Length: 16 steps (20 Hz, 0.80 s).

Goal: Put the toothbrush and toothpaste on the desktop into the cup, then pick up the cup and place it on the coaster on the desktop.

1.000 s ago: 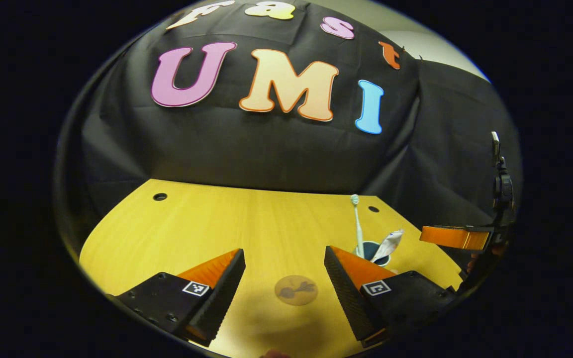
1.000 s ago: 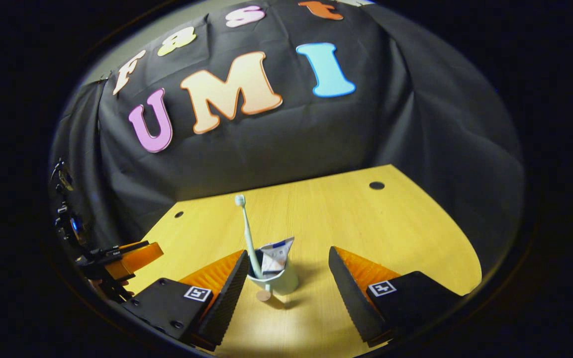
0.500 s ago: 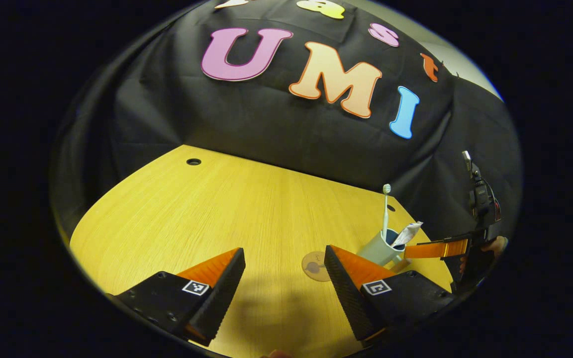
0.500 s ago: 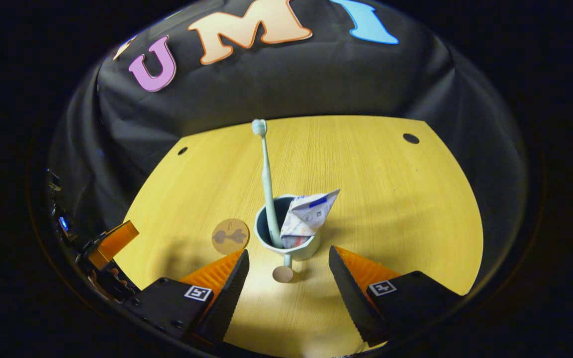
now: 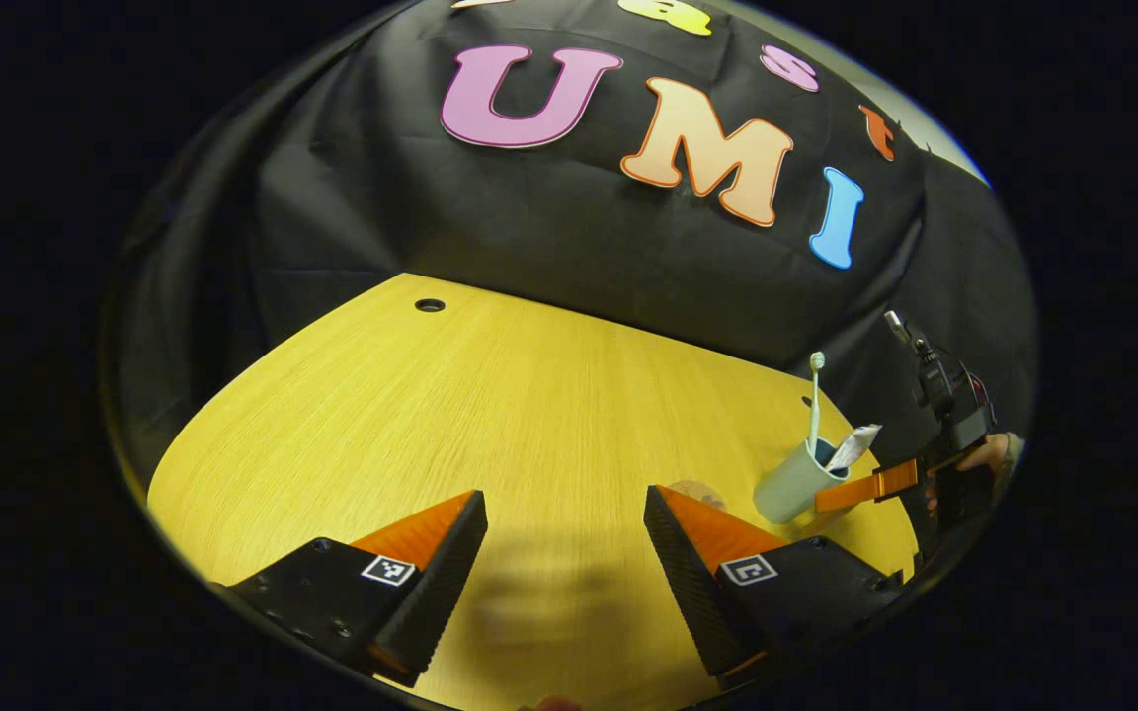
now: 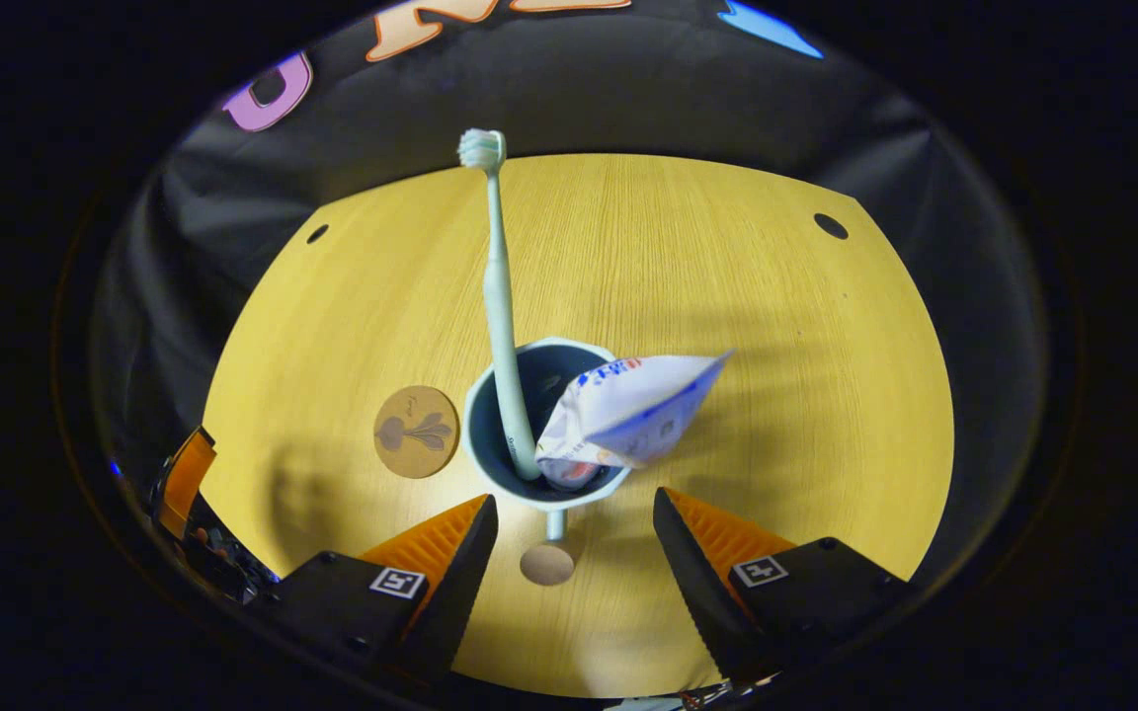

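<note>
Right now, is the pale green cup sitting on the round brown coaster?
Apart. In the right gripper view, bare yellow desktop shows between the pale green cup and the round brown coaster beside it.

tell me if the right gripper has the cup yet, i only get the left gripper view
Observer: No. In the right gripper view the right gripper is open, its fingers wide apart. The cup sits just ahead of the tips and neither finger presses on it.
Operator: where's the coaster, my own finger hides most of it
Observer: The coaster lies flat on the desk, close beside the cup on its left in that view, with nothing on it.
Operator: anything on the desk under that gripper
Observer: A small round disc lies between the fingers, just in front of the cup. I cannot tell what it is.
</note>
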Available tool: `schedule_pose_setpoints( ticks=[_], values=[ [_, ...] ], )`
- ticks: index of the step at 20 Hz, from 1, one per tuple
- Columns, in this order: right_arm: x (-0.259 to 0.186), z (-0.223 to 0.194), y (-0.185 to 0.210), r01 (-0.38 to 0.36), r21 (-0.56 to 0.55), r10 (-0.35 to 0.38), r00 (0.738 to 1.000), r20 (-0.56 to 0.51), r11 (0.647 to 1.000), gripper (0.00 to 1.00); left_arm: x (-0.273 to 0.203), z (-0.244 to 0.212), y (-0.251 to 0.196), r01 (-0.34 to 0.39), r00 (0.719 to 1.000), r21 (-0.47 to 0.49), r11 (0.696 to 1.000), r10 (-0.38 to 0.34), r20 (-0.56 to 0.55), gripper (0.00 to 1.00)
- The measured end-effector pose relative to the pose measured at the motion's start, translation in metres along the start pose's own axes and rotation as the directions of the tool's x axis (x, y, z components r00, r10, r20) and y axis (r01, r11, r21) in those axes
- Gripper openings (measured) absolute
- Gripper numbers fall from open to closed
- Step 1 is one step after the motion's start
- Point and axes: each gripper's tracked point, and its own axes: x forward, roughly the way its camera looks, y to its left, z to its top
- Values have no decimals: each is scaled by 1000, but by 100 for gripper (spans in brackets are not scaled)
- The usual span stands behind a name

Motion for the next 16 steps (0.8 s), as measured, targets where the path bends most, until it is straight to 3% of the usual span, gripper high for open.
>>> schedule_pose_setpoints(
  ticks=[3,5,6,7,9,10,12,13,16],
  values=[
    [10,0,5,2,-9,-2,1000,-20,1000,86,0,-3,6,-13,1000,-6,1000,13,-5,95],
    [13,-1,3,10,-18,-11,999,-33,1000,70,-1,-3,12,-26,1000,-3,1000,26,-6,96],
    [15,-4,2,10,-19,-11,999,-47,1000,75,1,-3,14,-30,1000,-3,1000,30,-6,96],
    [20,-8,2,6,-20,-7,998,-66,1000,74,2,-5,14,-30,999,-6,1000,30,-13,95],
    [21,-11,1,5,-25,-7,996,-88,1000,64,1,-8,14,-30,999,-12,999,30,-22,95],
    [25,-16,0,5,-29,-8,995,-96,1000,57,1,-9,14,-30,999,-18,999,30,-25,95],
    [16,-16,-5,9,-50,-14,994,-107,999,27,-2,-12,14,-31,999,-30,999,30,-33,95],
    [19,-16,-4,15,-65,-22,994,-107,998,31,-2,-13,14,-32,999,-34,999,31,-36,95],
    [20,-16,-2,25,-78,-33,995,-98,997,30,-4,-18,13,-28,998,-44,999,26,-50,95]
  ],
)
